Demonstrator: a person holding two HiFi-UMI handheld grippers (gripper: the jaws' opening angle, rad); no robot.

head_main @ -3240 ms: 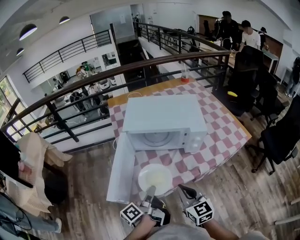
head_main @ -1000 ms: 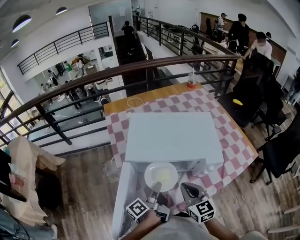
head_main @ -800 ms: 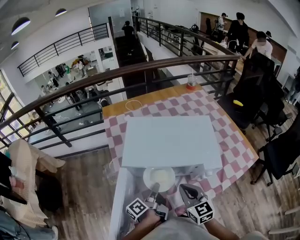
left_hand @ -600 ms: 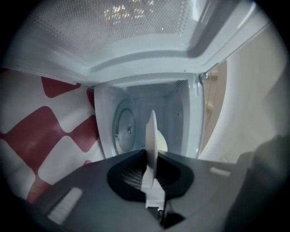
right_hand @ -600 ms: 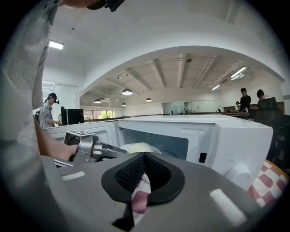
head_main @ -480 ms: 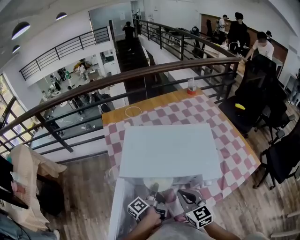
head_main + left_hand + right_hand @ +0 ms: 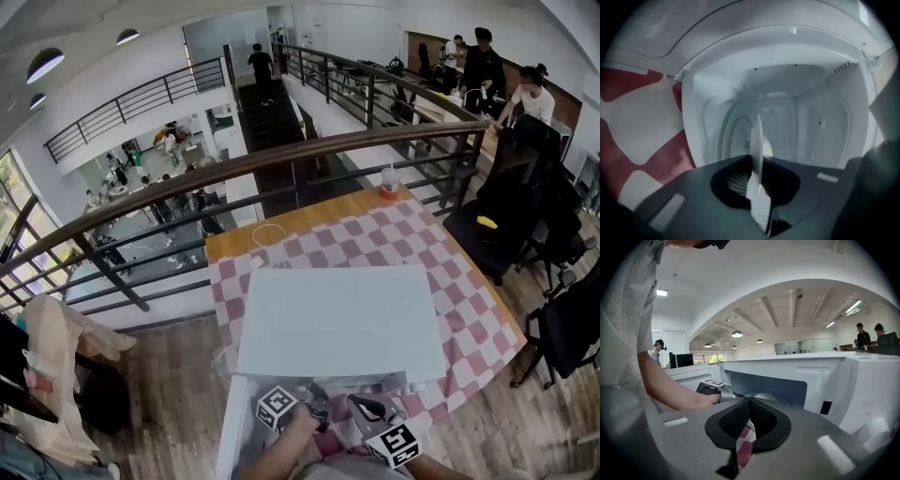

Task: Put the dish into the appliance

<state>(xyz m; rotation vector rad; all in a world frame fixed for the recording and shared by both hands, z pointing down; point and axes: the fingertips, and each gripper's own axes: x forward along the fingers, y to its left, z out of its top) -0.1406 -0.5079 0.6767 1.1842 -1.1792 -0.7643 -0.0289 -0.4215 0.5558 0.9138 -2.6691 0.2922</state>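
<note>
The white dish (image 7: pixel 757 140) stands edge-on between my left gripper's (image 7: pixel 757 187) jaws, which are shut on its rim. It reaches into the open cavity (image 7: pixel 806 117) of the white microwave (image 7: pixel 339 321), over the glass turntable (image 7: pixel 736 136). In the head view the microwave's top hides the dish, and the left gripper (image 7: pixel 312 398) is at the cavity mouth. The right gripper view shows the dish (image 7: pixel 765 397) inside the cavity with the left gripper (image 7: pixel 711 390) behind it. My right gripper (image 7: pixel 749 401) is shut with nothing in it, held back to the right of the opening (image 7: pixel 361 405).
The microwave door (image 7: pixel 231 439) hangs open to the left. The microwave sits on a red-and-white checked cloth (image 7: pixel 459 281) on a wooden table, with a cup (image 7: pixel 390 182) at its far edge. A railing (image 7: pixel 281 159) runs behind; black chairs (image 7: pixel 562 328) stand at the right.
The dish has gone forward from in front of the microwave into the cavity, out of the head view. Both grippers moved closer to the opening; the right one stayed shut.
</note>
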